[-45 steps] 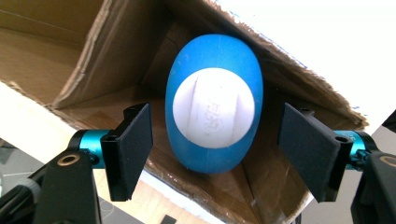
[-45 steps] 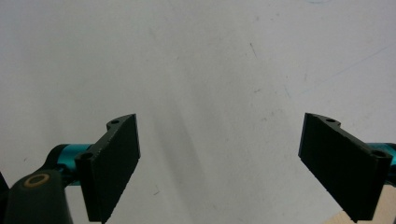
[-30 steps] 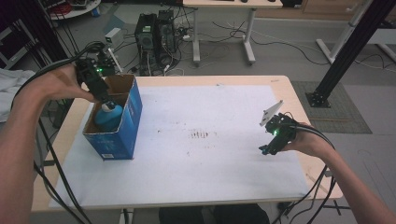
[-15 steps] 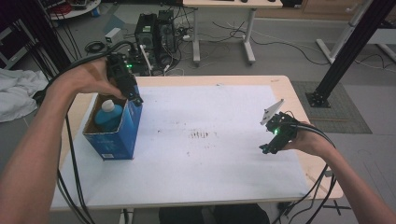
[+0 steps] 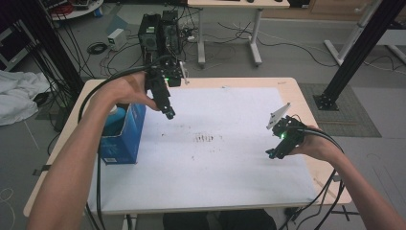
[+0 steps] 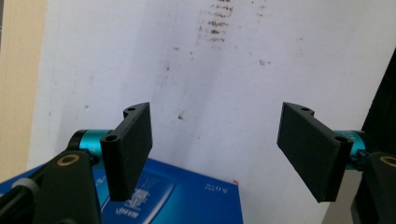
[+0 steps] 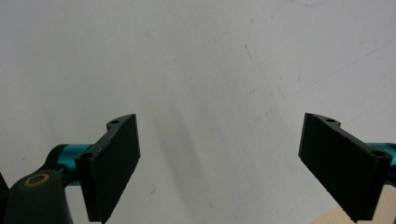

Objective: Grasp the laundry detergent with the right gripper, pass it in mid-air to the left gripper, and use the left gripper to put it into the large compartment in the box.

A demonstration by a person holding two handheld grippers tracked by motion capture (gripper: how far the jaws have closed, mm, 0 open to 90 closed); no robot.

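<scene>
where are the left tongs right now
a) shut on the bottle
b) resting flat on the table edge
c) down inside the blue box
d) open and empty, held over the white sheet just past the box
d: the left tongs are held above the white sheet just beside the blue box, and the left gripper view shows their jaws wide apart with nothing between them.

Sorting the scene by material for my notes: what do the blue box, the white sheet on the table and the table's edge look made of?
Blue box: printed cardboard by its look, slightly glossy, with flat folded walls and an open top. White sheet: probably paper or a thin mat, matte, smudged with dark marks. Table: pale wood or wood-look laminate; the pictures cannot settle which.
</scene>
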